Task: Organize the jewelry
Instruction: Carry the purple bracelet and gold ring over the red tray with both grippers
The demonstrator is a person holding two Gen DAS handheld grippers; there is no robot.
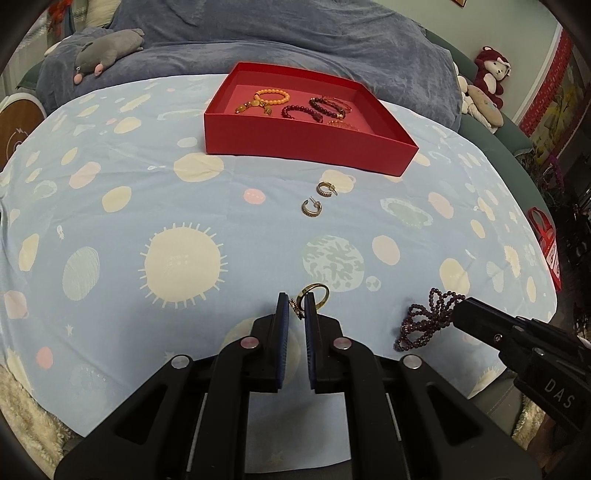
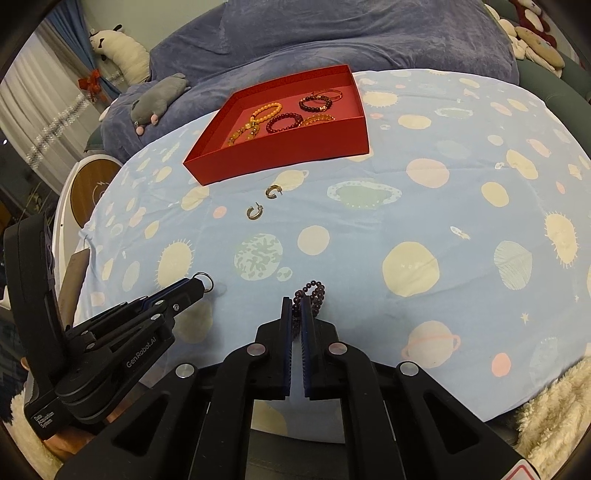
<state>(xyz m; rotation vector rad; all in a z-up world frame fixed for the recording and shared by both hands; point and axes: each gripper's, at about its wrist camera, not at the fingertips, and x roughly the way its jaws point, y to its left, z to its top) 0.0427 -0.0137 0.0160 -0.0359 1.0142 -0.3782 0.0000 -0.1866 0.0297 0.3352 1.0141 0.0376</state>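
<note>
Gripping a gold ring [image 1: 316, 294], the left gripper [image 1: 297, 308] sits beside the right gripper [image 2: 294, 308], clenched on purple beads [image 2: 314, 291]; bare cloth [image 1: 229, 192], two earrings [image 1: 312, 208] before the red box [image 1: 310, 147].

The red box [image 1: 306, 147] looks like matt cardboard. The planet-print sheet [image 1: 147, 206] is smooth, matt cotton-like cloth, the blanket [image 1: 295, 33] behind it a soft blue plush. The hoop earrings [image 1: 312, 208] and ring [image 1: 317, 293] gleam like polished metal. The purple bead bracelet [image 2: 314, 291] is glossy.
</note>
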